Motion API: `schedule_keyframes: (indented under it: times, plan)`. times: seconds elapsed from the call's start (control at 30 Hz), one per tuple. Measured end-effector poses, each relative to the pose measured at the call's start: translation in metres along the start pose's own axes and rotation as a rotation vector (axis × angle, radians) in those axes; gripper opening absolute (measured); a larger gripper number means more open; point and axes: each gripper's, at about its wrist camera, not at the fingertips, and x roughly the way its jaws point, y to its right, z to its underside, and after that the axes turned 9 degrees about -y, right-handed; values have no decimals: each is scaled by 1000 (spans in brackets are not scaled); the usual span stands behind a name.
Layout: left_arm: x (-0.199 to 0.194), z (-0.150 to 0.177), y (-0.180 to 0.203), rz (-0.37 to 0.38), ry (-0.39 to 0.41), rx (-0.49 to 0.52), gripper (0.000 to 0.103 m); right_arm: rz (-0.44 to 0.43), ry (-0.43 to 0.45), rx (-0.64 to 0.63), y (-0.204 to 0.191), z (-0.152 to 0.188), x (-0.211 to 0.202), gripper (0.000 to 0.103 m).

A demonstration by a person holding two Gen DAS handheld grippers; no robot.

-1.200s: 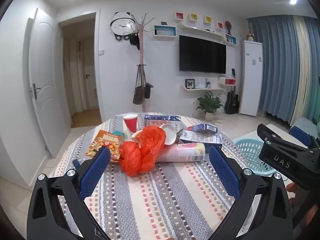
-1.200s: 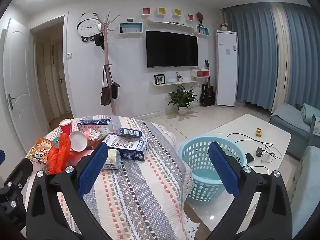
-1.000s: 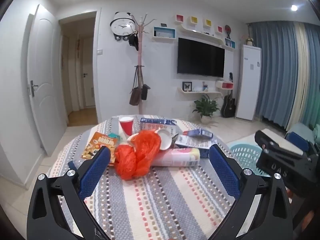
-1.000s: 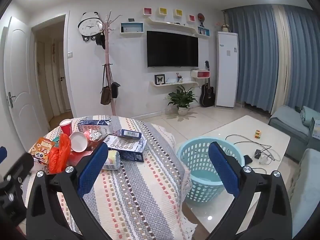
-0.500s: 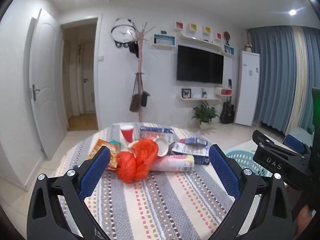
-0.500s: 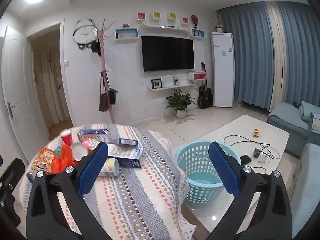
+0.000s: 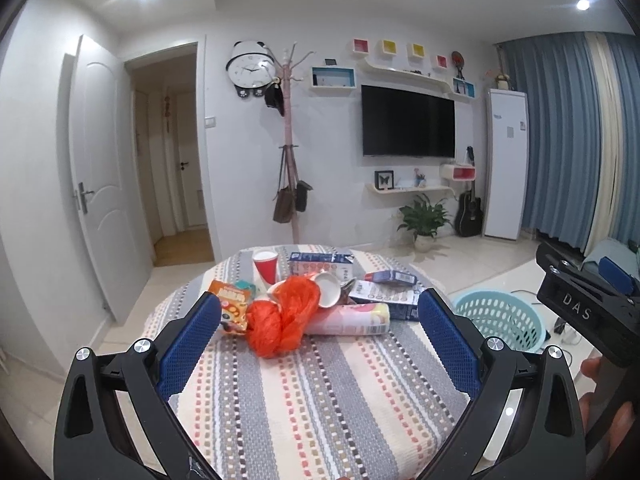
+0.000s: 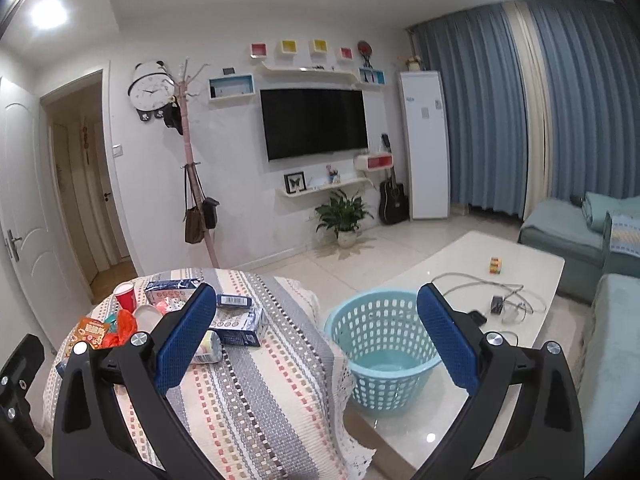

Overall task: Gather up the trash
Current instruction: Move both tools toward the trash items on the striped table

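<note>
At the bottom of each frame, the left gripper point(image 7: 319, 344) and right gripper point(image 8: 316, 340) are held wide apart with nothing in them, ready to grab. The trash pile point(image 7: 304, 304) is heaped mid-frame on the striped table point(image 7: 320, 400). The blue basket point(image 8: 380, 344) is set right of the table, probably for the trash; it looks bare inside.
</note>
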Motion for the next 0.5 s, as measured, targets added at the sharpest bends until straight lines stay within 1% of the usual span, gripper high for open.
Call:
schedule_keyframes:
  times: [0.1,0.23,0.4,0.5]
  plan:
    - [14,-2,-4,15,-27,-12,96,37,-16,-14,-4,1,10,95]
    - [38,-3,-8,37,-59,-15,96,59,-26,-41,-13,0,22,95]
    - [71,-11,-22,78,-92,-1,96,71,-23,-60,-28,-6,38,95]
    - [90,-20,-31,100,-111,6,96,54,-52,-35,-43,-17,51,95]
